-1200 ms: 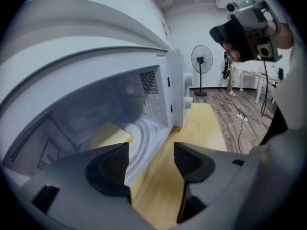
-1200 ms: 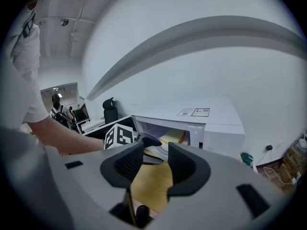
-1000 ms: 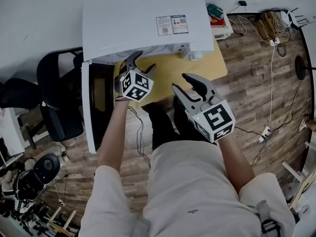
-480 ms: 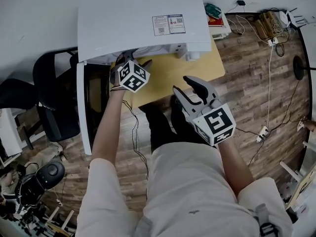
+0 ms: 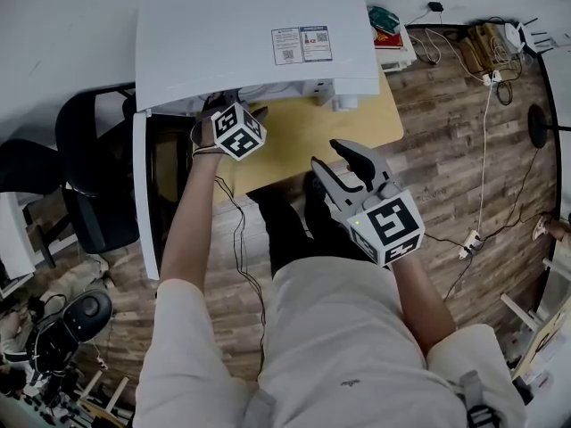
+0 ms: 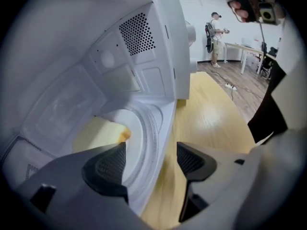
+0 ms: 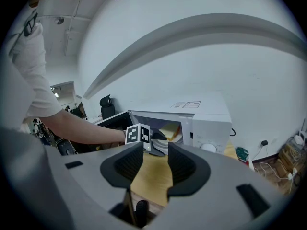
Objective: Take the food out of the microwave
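Observation:
A white microwave stands on a wooden table with its door swung open to the left. Inside, a yellow slice of food lies on a white plate. My left gripper is at the mouth of the oven, its jaws opening. The plate's rim lies in line with the gap, and neither pad touches it. In the head view the left gripper reaches under the microwave's top edge. My right gripper hangs open in front of the table, holding nothing. Its own view shows the food from afar.
A black office chair stands left of the open door. Cables and a power strip lie on the wood floor to the right. A person stands far back in the room beside other tables.
My left gripper has moved from in front of the door opening to the oven's mouth, its jaws now under the top edge. The right gripper has stayed put.

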